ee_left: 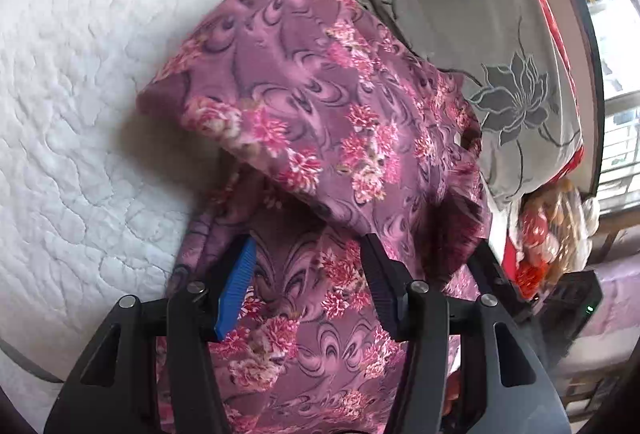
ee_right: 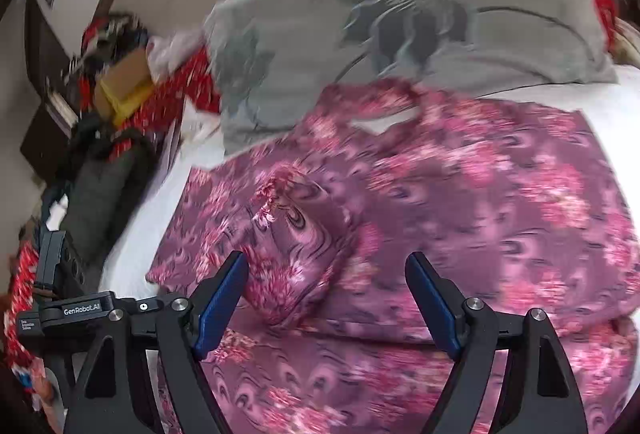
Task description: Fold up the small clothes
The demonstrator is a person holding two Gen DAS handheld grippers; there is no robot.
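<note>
A purple garment with pink flowers (ee_left: 320, 122) lies rumpled on a white quilted bed (ee_left: 72, 94); one part is folded over and casts a shadow on the layer beneath. My left gripper (ee_left: 308, 274) hovers over its near part, open, blue pads apart with cloth below them and nothing pinched. In the right wrist view the same garment (ee_right: 500, 202) spreads wide, blurred, with a small folded lump (ee_right: 296, 246) near its left edge. My right gripper (ee_right: 328, 294) is open just in front of that lump, and its pads press on nothing.
A grey pillow with a dark lotus print (ee_left: 500, 66) (ee_right: 400, 14) lies just beyond the garment. Red patterned bedding (ee_right: 172, 86), a cardboard box (ee_right: 124, 74) and dark clutter sit at the bed's far side. A window (ee_left: 616, 82) is at the right.
</note>
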